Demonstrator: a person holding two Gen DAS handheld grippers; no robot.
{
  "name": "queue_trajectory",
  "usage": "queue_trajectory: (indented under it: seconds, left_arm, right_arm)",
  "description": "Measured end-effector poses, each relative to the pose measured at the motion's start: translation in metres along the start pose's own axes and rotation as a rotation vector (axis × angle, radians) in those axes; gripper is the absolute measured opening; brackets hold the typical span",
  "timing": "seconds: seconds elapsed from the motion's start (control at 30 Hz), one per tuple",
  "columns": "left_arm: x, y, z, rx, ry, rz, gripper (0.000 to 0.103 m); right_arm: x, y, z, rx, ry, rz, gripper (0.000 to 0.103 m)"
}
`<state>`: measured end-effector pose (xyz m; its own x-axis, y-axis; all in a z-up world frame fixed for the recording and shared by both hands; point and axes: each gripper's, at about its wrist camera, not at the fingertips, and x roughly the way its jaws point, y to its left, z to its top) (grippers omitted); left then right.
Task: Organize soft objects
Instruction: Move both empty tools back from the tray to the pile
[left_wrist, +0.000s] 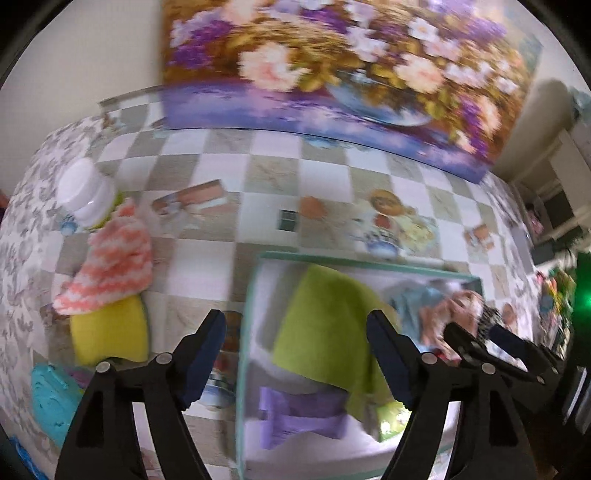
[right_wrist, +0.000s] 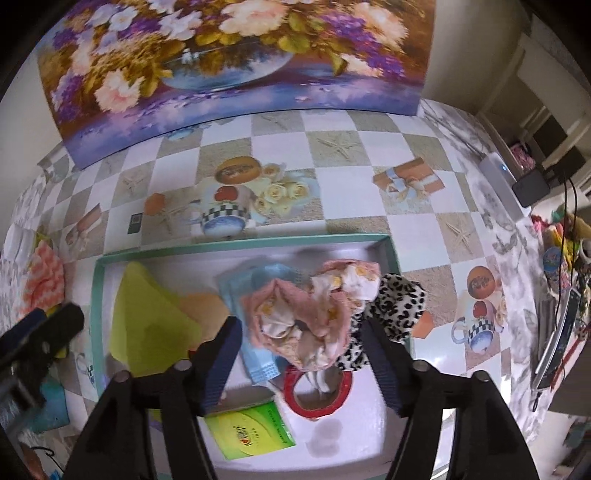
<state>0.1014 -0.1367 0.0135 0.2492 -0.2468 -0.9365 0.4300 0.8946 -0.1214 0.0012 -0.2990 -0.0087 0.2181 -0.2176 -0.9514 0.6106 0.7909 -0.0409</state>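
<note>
Both pairs of fingers stand spread, pinching nothing: the left gripper (left_wrist: 295, 350) over the green cloth (left_wrist: 325, 325), the right gripper (right_wrist: 301, 354) over the pink floral bundle (right_wrist: 306, 317). Both lie in the teal-rimmed tray (right_wrist: 243, 242). They look light, limp and crushable; a pinch at a raised fold should hold. The rim walls crowd the sides; toward 12 o'clock the counter (right_wrist: 351, 181) lies open up to the flower picture (right_wrist: 236, 55).
</note>
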Motion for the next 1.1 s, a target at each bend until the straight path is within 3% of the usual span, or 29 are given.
queue_trajectory:
  seconds: [0.2,0.33,0.57,0.87,1.1]
  left_arm:
    - [0.003,0.024,0.005,-0.049,0.002,0.031,0.080]
    - [0.005,0.042,0.008,-0.089,0.004,0.038,0.087]
    - [-0.002,0.095,0.013,-0.202,-0.011,0.050,0.087]
    - [-0.010,0.192,0.007,-0.382,-0.013,0.117,0.087]
    - [-0.008,0.234,0.001,-0.426,-0.005,0.151,0.087]
  right_arm:
    - [-0.005,0.014,0.001,-0.011,-0.023,0.020,0.091]
    - [-0.013,0.026,0.003,-0.038,-0.051,0.022,0.100]
    - [-0.020,0.058,0.003,-0.063,-0.078,0.070,0.100]
    - [-0.017,0.124,0.001,-0.154,-0.081,0.148,0.100]
    - [-0.010,0.174,-0.008,-0.220,-0.084,0.221,0.100]
